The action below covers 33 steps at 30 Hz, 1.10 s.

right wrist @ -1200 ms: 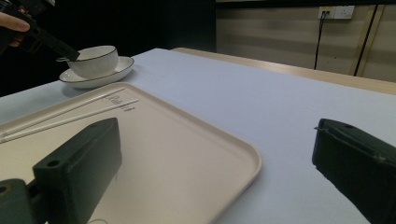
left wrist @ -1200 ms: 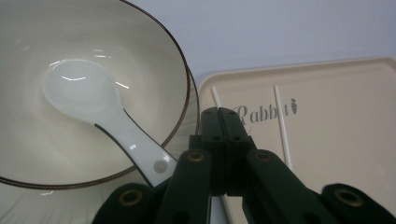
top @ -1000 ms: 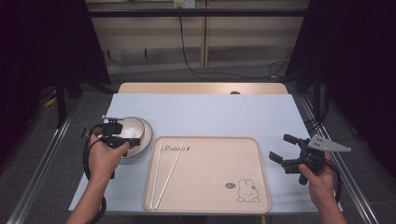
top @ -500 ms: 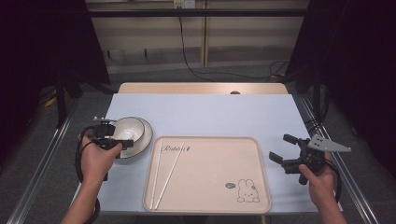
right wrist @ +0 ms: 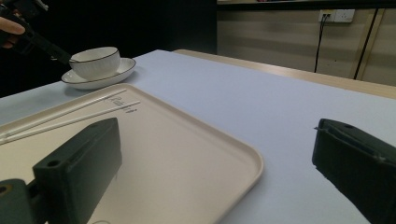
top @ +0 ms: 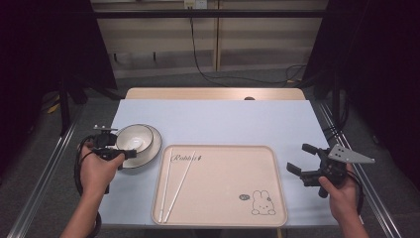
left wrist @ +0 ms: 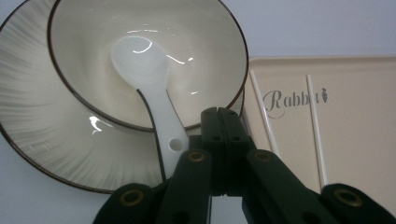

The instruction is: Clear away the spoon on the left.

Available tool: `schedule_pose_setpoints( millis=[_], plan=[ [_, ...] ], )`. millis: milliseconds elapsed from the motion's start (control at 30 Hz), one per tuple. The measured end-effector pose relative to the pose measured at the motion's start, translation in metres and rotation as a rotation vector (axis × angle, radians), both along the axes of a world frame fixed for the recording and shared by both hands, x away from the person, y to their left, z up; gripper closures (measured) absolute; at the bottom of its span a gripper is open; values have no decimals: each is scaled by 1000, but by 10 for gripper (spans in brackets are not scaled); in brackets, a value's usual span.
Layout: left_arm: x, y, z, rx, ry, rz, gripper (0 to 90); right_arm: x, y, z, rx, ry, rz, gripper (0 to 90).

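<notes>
Left gripper (top: 130, 154): held at the left table edge, jaws pressed fully together with nothing between them. In the left gripper view the closed tips lie just over the near rim of the bowl (left wrist: 154, 60), beside the handle of the white spoon (left wrist: 156, 109), whose scoop rests inside the bowl ahead of the jaws. The bowl stands on a saucer (left wrist: 42, 135) beneath and around it. To the right of the jaws lies the tray (top: 223, 218), with two white chopsticks (top: 174, 184) on its left part. Right gripper (top: 302, 159): held beyond the tray's right edge, jaws spread wide and empty; tray corner and bare table (right wrist: 261, 98) show between them.
</notes>
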<state>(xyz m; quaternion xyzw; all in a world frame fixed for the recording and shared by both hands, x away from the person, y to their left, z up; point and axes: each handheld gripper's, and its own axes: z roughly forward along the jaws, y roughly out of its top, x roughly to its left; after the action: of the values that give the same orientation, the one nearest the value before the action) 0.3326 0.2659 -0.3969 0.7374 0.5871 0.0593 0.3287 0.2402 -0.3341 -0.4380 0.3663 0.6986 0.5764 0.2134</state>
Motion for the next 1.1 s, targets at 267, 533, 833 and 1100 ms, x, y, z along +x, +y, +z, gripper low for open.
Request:
schedule_pose_setpoints(
  millis=[267,533,833,1100],
  plan=[
    [-2,13,3,9,-5,34,900,1,0,0,2,1,0,8],
    [-2,25,4,35,-10,67,900,1,0,0,7,-1,-4,8],
    [-1,31,4,47,-17,85,900,1,0,0,3,0,-2,8],
    [0,38,1,35,-19,109,900,0,-1,1,5,1,-1,8]
  ],
)
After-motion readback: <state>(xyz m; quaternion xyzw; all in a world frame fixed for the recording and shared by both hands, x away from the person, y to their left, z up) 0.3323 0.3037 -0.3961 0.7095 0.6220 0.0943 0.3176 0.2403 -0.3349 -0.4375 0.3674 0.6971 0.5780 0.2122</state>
